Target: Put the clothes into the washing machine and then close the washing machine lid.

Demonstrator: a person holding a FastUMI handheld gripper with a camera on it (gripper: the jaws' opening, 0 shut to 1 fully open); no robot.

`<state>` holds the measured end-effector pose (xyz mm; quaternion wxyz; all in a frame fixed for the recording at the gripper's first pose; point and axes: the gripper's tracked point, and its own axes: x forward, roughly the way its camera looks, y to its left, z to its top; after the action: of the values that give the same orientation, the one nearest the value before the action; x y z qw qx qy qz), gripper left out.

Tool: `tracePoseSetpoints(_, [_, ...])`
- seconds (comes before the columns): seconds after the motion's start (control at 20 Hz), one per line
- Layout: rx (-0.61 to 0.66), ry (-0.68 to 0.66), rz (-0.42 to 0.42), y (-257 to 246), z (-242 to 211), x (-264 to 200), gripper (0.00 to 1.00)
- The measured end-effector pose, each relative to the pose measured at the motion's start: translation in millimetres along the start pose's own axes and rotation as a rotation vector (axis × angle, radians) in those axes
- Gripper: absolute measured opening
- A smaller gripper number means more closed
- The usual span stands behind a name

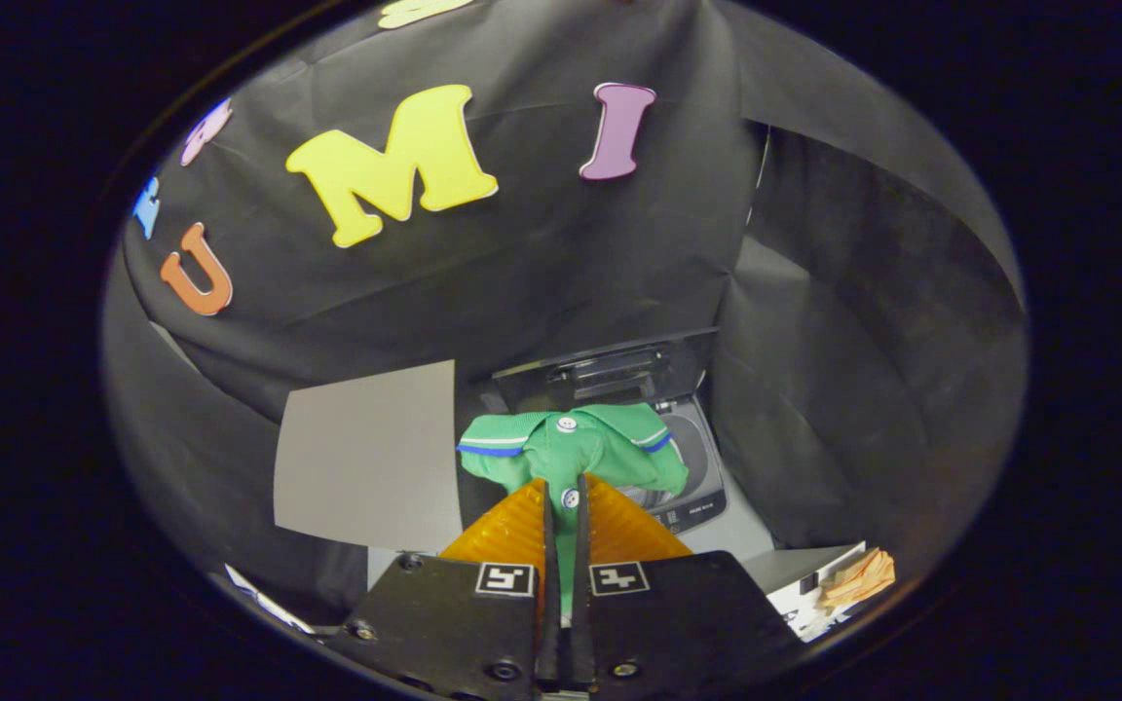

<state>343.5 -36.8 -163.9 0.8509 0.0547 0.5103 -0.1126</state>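
— Two fingers (522, 531) of the hand-held gripper (563, 506) are pressing nearly together, and a green garment (576, 450) is sitting pinched in the narrow slit between them. Are you seeing that too?

— Yes. The cloth is running down through the gap, and one white button (570, 498) is showing right at the fingertips. The bulk of the shirt is bunching up just ahead of the tips, with a second white button (567, 424) on top and blue-and-white striped trim along its collar edges.

— Where is it hanging in relation to the washing machine (692, 477)?

— The garment is being held up in front of the machine, covering much of the opening. The lid (610, 375) is standing open, tilted back behind the shirt, and part of the drum rim is peeking out just beside the cloth. Whether the shirt is touching the machine, I cannot tell.

— What is lying around it?

— A grey sheet (366, 458) is resting beside the machine on the worktop, and some crumpled orange material (861, 576) is sitting on a white box (809, 584), well apart from the shirt.
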Motion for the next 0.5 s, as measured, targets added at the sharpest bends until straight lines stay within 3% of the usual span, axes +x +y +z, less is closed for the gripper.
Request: tracePoseSetpoints(0.5, [-0.012, 0.000, 0.062, -43, 16, 39, 0.08])
